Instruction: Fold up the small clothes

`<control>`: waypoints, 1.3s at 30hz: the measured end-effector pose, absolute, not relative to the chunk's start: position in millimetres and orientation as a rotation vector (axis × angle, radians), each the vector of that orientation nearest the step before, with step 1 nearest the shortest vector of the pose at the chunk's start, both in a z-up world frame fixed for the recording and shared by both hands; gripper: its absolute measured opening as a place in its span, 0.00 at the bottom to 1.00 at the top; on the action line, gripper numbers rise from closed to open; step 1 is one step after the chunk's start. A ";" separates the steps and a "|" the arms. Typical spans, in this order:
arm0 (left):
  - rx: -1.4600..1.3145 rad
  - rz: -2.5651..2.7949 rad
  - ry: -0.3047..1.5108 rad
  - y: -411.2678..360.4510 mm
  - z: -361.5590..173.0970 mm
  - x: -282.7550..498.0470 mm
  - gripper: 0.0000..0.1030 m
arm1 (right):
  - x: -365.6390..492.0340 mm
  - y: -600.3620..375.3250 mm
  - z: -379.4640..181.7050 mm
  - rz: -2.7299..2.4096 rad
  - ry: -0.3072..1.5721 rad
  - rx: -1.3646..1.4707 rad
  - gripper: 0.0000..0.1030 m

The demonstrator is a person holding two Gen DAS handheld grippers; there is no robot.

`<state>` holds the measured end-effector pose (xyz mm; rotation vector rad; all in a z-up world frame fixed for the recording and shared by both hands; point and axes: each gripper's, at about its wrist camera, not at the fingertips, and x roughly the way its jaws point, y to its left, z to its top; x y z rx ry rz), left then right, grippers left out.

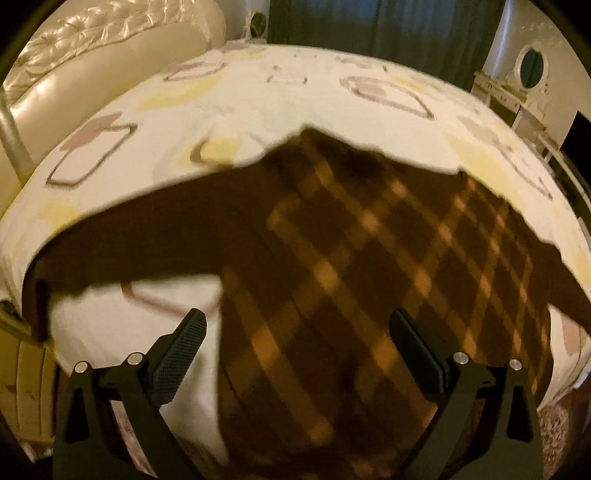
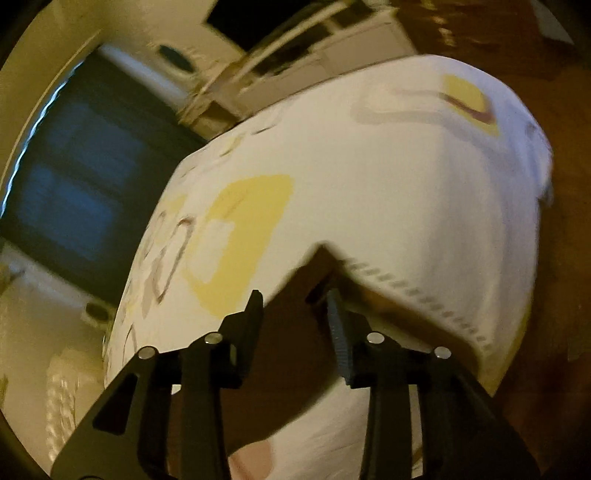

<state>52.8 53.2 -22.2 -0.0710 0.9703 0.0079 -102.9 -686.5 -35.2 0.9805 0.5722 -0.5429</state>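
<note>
Warm lamplight falls across a bed [image 1: 258, 107] covered with a white sheet printed in pale yellow patches and brown outlined shapes, with a cream tufted headboard [image 1: 92, 48] at the far left and dark curtains [image 1: 388, 33] behind. Spread over the near half of the mattress lies a dark brown sweater [image 1: 351, 266] with an orange plaid front, one sleeve stretched toward the left edge of the bed and the other running off to the right. Seen from the left wrist camera, the left gripper [image 1: 299, 332] hangs above the garment's lower part with its jaws spread wide and nothing between the pads; the left finger sits over bare sheet, the right one over the plaid. In the tilted and blurred right wrist view, the right gripper [image 2: 295, 317] stands partly parted over a pointed corner of dark brown cloth [image 2: 295, 332] at the bed's edge. That corner appears to lie between the fingers, though the pads do not seem to press on it. A white dresser [image 2: 332, 40] and brown floor [image 2: 546, 295] fill the background.
</note>
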 end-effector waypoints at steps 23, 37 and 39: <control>0.022 -0.591 1.190 72.5 -40.2 288.2 0.96 | 266.1 -313.1 -87.3 0.559 1.185 0.369 0.53; -0.049 -0.931 1.498 57.7 -66.1 295.3 0.95 | 274.7 -278.4 -102.7 0.663 1.280 0.234 0.50; -0.082 -0.941 1.506 57.9 -66.0 293.6 0.95 | 272.7 -271.9 -105.3 0.677 1.298 0.197 0.27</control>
